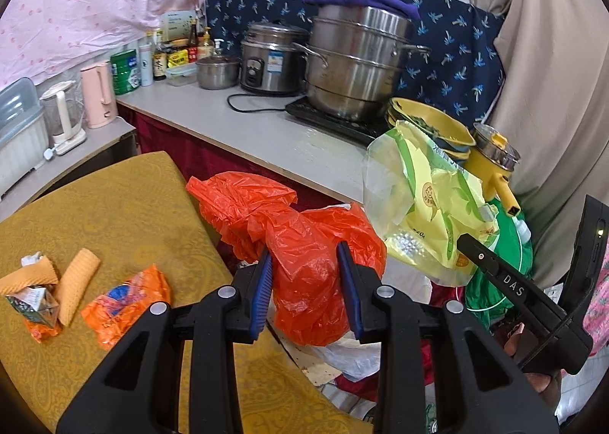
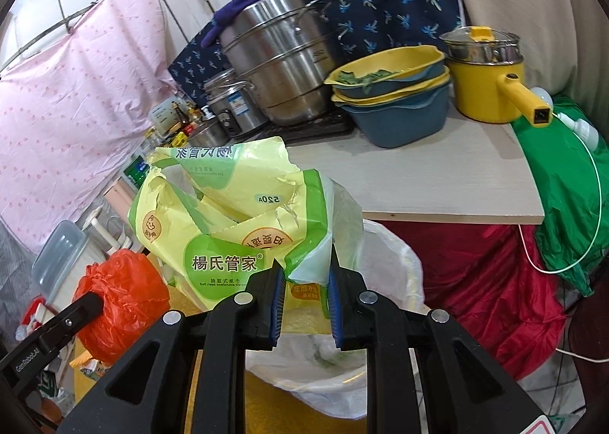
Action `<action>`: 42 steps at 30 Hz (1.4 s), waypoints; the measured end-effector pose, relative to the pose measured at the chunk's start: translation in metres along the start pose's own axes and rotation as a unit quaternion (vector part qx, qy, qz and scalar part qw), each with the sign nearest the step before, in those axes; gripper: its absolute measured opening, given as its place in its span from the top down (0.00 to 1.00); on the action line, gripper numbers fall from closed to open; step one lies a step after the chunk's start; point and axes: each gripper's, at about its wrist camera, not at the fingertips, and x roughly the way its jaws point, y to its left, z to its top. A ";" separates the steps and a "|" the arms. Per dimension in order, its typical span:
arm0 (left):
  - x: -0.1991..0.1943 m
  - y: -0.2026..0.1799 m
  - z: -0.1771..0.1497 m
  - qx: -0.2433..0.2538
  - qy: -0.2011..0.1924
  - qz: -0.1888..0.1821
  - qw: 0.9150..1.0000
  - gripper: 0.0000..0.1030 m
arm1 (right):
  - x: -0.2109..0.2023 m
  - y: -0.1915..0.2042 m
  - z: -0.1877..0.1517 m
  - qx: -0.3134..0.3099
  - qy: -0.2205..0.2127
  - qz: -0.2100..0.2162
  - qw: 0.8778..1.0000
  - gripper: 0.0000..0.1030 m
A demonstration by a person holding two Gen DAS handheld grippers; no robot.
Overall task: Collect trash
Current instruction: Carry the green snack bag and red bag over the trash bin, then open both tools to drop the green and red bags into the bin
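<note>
step in hand: carrying, I'd say. Both grippers are loaded with trash and hanging over the drop spot, so this looks like the moment just before letting go.

left gripper [image 1: 307, 283]: its fingers [image 1: 263, 295] are partway closed around a crumpled orange-red plastic bag [image 1: 304, 263], pads pressed into both sides. The bag bulges out above and below the pads (so the hold is on a bunched middle, not an edge).

right gripper [image 2: 304, 301]: fingers [image 2: 277, 304] at a narrow gap, pinching the lower corner of a torn yellow-green plastic tissue-pack wrapper [image 2: 232, 221]. Most of the wrapper stands up above the pads, loose and open.

drop spot: a bin lined with a thin white plastic bag [image 2: 396, 274], sitting right below the right gripper, in front of the grey counter.

where the trash is: both held pieces are up in the air, near each other, off the edge of the table.

still to collect: on the mustard-yellow patterned table [image 1: 125, 213] there's an orange snack wrapper [image 1: 125, 301], some orange corrugated paper pieces [image 1: 76, 283] and a small crushed carton [image 1: 32, 304], all lying flat and well apart from the grippers.

next move: lower over the liner mouth and open the fingers. My guess is the light film may cling to a pad or drift past the rim, so release low.
</note>
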 end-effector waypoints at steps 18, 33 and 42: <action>0.071 -0.040 -0.021 0.012 0.068 -0.031 0.997 0.67 | 0.018 -0.057 -0.009 0.038 0.016 -0.029 0.999 0.82; 0.076 -0.014 -0.022 -0.018 0.058 0.012 0.998 0.35 | 0.044 -0.047 -0.014 0.030 0.038 -0.018 0.999 0.77; 0.065 0.005 -0.021 -0.028 0.048 0.025 0.998 0.32 | 0.048 -0.025 -0.018 0.022 0.039 -0.004 0.999 0.70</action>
